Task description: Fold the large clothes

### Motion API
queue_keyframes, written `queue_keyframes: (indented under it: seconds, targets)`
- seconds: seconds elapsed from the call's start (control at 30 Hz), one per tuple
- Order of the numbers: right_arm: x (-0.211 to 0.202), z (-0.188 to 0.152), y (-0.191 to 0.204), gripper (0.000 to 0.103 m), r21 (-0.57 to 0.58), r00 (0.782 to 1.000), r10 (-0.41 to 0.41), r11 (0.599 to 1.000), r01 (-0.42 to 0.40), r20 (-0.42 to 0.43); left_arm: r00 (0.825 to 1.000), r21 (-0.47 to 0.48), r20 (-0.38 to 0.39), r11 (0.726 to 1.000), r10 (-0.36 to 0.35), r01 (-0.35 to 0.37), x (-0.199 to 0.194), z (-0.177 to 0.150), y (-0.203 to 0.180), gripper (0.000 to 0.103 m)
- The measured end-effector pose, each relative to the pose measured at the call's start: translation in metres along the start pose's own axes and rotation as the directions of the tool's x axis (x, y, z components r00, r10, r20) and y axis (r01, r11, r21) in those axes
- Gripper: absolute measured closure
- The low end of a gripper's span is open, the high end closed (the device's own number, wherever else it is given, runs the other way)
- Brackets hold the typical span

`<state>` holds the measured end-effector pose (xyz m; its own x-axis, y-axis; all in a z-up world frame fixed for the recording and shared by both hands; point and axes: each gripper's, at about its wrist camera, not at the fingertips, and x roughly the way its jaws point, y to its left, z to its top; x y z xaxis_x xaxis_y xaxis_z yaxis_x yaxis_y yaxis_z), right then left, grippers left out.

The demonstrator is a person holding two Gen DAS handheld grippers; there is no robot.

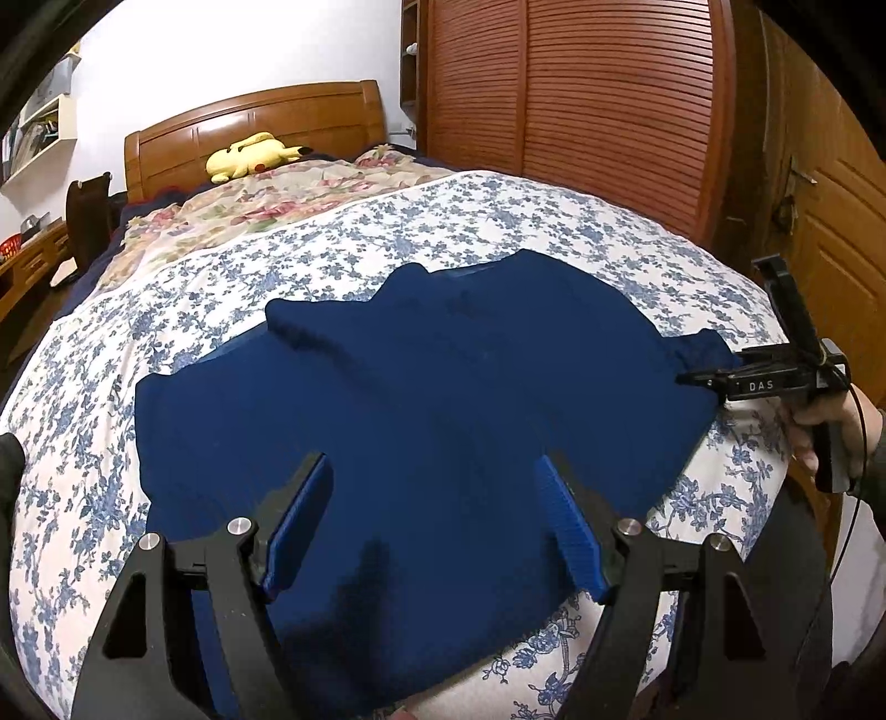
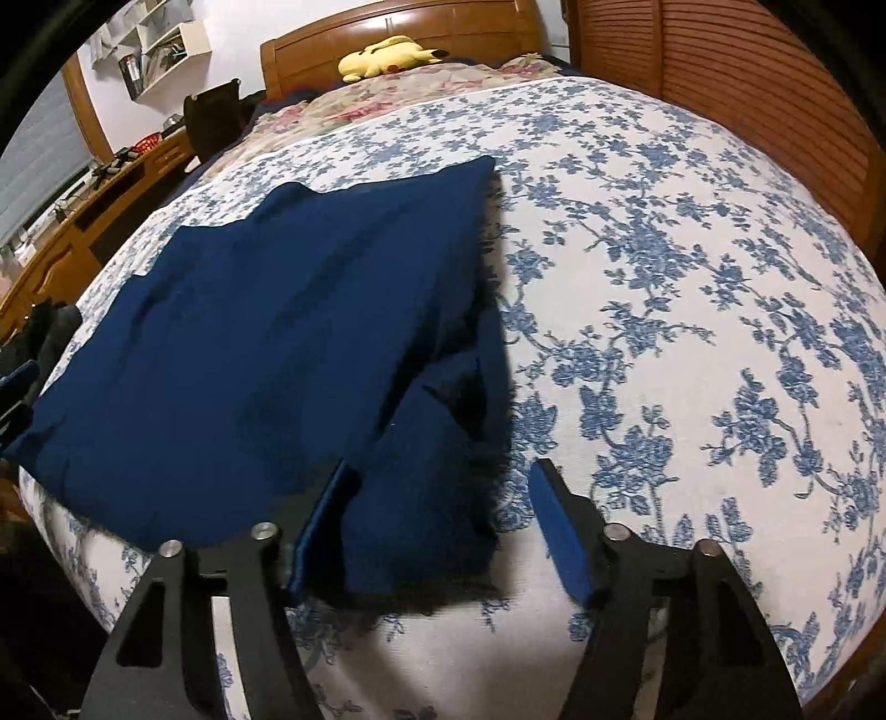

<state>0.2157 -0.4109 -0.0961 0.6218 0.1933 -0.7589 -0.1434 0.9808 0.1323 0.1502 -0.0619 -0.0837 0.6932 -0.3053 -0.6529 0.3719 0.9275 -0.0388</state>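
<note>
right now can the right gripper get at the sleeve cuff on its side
Probably yes. The right gripper is open, the cuff lies between its jaws at the sweater's edge, and nothing covers it on the bedspread.

Home bedroom. Bed (image 1: 554, 221) with blue-floral cover, wooden headboard (image 1: 255, 127) at far end, yellow plush toy (image 1: 252, 155) just before headboard. Louvered wardrobe doors (image 1: 576, 105) right of bed, desk (image 2: 83, 221) and wall shelves (image 2: 160, 50) left.
</note>
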Motion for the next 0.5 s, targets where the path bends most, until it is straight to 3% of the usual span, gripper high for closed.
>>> queue_keyframes:
  seconds: [0.1,0.23,0.5]
  targets:
    - [0.001,0.0,0.0,0.058,0.003,0.999,0.045,0.999,-0.045,0.001,1.0,-0.002,-0.012,1.0,0.004,-0.004,0.003,-0.002,0.001,0.026]
    - [-0.003,0.002,-0.003,0.072,0.015,0.997,0.068,0.998,-0.069,0.031,1.0,-0.005,-0.012,1.0,0.013,-0.013,0.001,-0.004,0.005,0.026]
    - [-0.047,0.027,0.023,0.081,-0.052,0.983,0.084,0.996,-0.076,0.165,0.999,-0.031,0.018,0.999,0.045,-0.045,-0.022,-0.011,0.028,0.026]
